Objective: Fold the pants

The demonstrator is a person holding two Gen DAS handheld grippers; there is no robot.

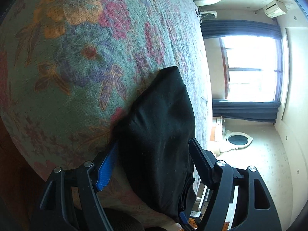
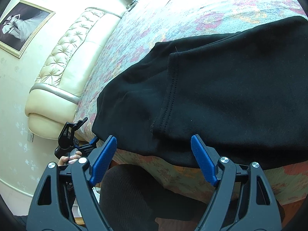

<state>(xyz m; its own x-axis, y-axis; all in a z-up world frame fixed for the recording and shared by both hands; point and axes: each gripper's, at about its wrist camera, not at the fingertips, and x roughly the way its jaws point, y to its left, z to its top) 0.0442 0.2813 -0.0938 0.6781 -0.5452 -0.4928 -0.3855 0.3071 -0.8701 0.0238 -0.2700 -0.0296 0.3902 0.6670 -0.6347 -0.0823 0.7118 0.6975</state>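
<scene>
Pants, black soft fleece point(image 2: 221, 96), folded thick at the lower right of the right-wrist view on the floral bedspread point(image 2: 173, 9): limp, light, non-slip, best pinched at the near layered edge; left gripper point(image 1: 154, 165) and right gripper point(image 2: 154, 157) both spread, gripping nothing.

folded black pants point(image 2: 221, 96) filling near bed edge, flowered bedspread point(image 1: 77, 57) bare beyond, padded headboard point(image 2: 63, 65) blocking far end
</scene>
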